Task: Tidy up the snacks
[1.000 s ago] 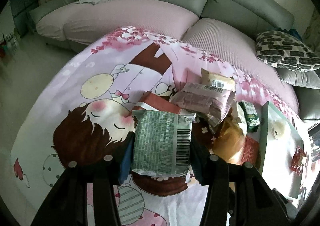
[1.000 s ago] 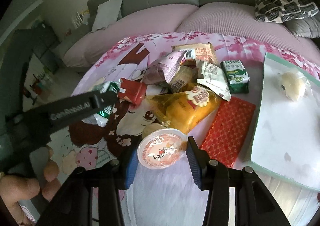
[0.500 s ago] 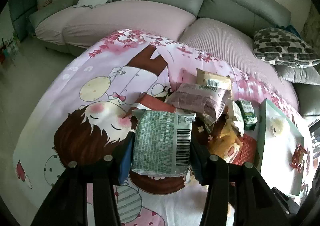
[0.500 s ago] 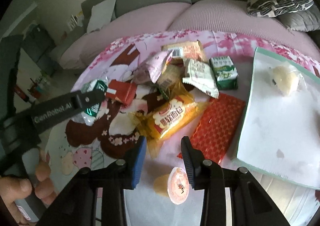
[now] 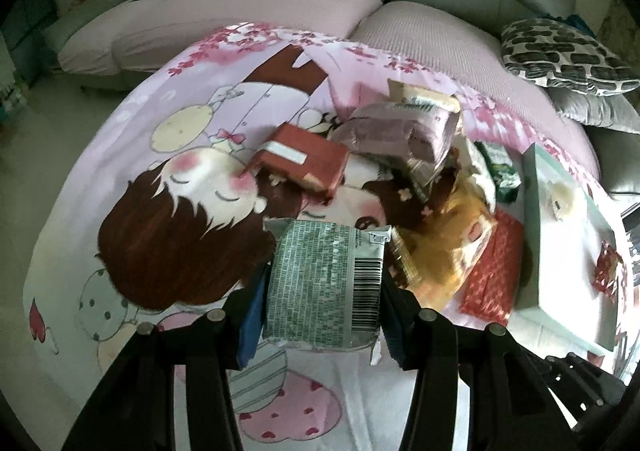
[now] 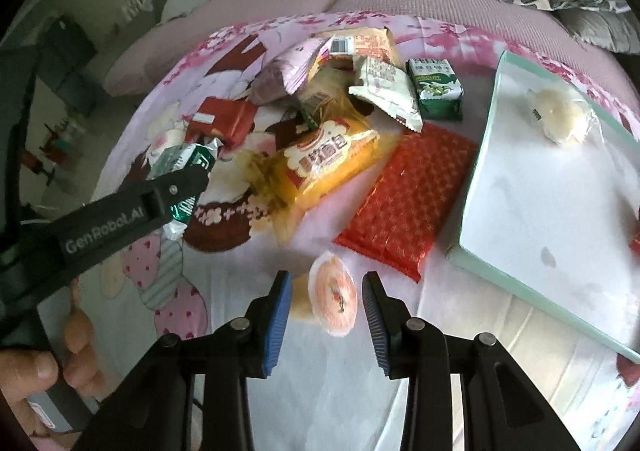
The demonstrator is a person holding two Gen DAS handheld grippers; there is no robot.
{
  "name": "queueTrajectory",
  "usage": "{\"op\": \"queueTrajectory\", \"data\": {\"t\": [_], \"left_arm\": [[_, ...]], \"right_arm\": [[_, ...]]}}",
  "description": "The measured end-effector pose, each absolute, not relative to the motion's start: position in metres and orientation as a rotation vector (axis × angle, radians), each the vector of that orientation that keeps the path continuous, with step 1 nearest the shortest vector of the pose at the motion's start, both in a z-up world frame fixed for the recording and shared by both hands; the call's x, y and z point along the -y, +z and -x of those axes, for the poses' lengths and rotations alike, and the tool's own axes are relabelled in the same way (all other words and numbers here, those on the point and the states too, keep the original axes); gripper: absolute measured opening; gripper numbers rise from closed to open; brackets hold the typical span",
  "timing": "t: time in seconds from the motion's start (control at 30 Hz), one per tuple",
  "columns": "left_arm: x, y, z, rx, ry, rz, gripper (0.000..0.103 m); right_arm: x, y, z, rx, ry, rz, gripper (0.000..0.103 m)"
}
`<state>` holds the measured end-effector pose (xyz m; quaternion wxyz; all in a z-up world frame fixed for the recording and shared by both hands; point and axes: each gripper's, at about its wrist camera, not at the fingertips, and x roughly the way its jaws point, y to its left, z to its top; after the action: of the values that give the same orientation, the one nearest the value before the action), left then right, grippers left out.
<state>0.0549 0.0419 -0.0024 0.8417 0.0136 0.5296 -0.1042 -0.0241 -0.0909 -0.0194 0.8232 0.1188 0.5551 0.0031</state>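
Note:
My left gripper (image 5: 324,277) is shut on a green-and-white snack packet (image 5: 320,287), barcode side up, held low over the cartoon-print cloth (image 5: 180,179). In the right wrist view that packet (image 6: 188,161) pokes out past the left gripper's black fingers (image 6: 160,191). My right gripper (image 6: 326,291) is shut on a small jelly cup (image 6: 334,297) with an orange-pink lid. The cup lies tipped on its side between the blue pads, just above the cloth. The snack pile includes a red box (image 5: 304,161), a yellow bag (image 6: 328,163) and a flat red packet (image 6: 408,199).
A white tray with a mint rim (image 6: 540,191) sits to the right, with a wrapped pale bun (image 6: 560,119) and a red candy (image 5: 606,271) on it. A green carton (image 6: 438,89) and pink bag (image 6: 288,75) lie farther back. A hand (image 6: 36,371) holds the left gripper. A grey sofa curves behind.
The right jaws closed in and the jelly cup tipped from lid-up onto its side. The left gripper sank nearer the cloth with its packet, uncovering the red box.

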Motion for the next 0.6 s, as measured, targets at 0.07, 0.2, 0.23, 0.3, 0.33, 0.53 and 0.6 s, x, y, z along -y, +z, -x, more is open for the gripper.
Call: {"op": "queueTrajectory", "data": {"t": [0.07, 0.2, 0.23, 0.3, 0.33, 0.53, 0.6], "left_arm": [[-0.045, -0.005, -0.053, -1.126, -0.215, -0.033, 0.052], [-0.046, -0.006, -0.052, -1.129, -0.216, -0.031, 0.052], [-0.046, -0.005, -0.052, -1.126, -0.219, -0.031, 0.052], [-0.045, -0.004, -0.052, -1.123, -0.223, -0.029, 0.052], [-0.045, -0.004, -0.053, -1.122, -0.224, -0.027, 0.052], [-0.044, -0.009, -0.056, -1.136, -0.218, -0.029, 0.052], [-0.044, -0.010, -0.057, -1.140, -0.216, -0.029, 0.052]], "right_arm": [[0.086, -0.021, 0.026, -1.198, 0.015, -0.237, 0.040], [0.078, -0.028, 0.023, -1.222, 0.020, -0.198, 0.040], [0.076, -0.029, 0.023, -1.229, 0.019, -0.192, 0.040], [0.072, -0.032, 0.022, -1.240, 0.012, -0.169, 0.040], [0.070, -0.033, 0.022, -1.242, 0.009, -0.156, 0.040], [0.058, -0.041, 0.017, -1.242, -0.007, -0.087, 0.046], [0.056, -0.045, 0.015, -1.247, -0.017, -0.073, 0.046]]}}
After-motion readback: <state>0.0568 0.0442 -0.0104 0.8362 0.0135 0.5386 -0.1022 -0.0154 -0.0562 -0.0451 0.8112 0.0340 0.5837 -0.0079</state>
